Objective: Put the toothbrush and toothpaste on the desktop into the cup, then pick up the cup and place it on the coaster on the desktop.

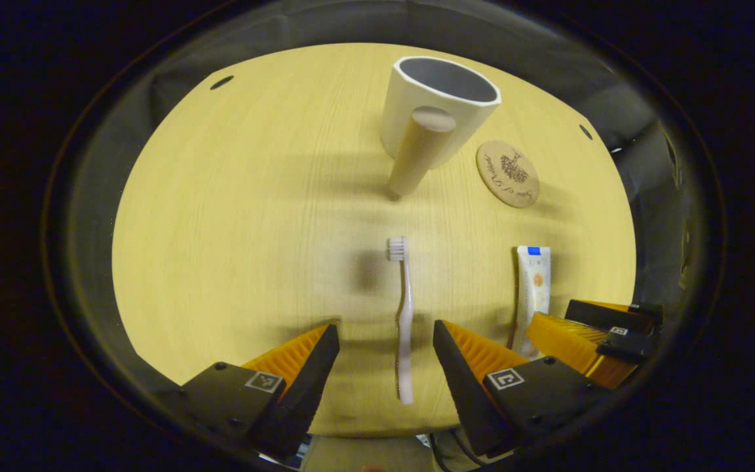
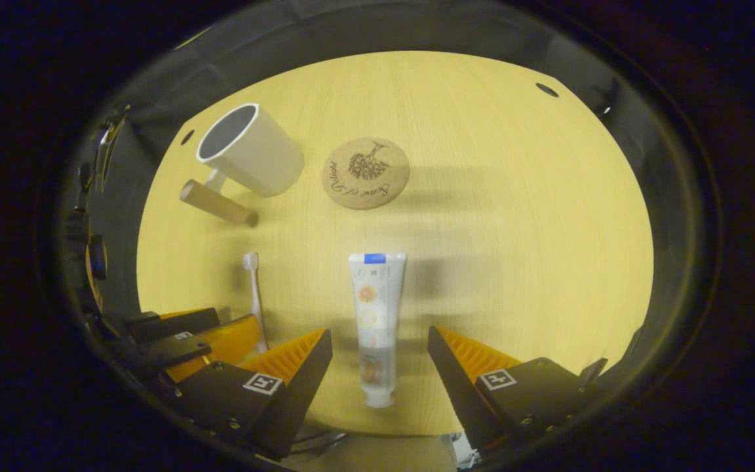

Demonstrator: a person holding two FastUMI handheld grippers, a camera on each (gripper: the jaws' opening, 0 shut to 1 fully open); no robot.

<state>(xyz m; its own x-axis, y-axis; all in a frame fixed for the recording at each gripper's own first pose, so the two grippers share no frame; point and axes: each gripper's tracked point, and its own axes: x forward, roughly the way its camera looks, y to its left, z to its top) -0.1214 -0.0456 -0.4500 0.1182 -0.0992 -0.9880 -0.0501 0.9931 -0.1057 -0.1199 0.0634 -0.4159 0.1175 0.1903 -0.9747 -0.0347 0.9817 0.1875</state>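
Desktop (image 1: 233, 216) of pale wood grain, dark booth wall (image 2: 377, 33) behind.

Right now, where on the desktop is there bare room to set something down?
The widest bare stretch of desktop lies beside the toothbrush on the side away from the toothpaste. In the right gripper view, another lies past the toothpaste and coaster, away from the cup. Cup, coaster, toothbrush and toothpaste crowd the middle.
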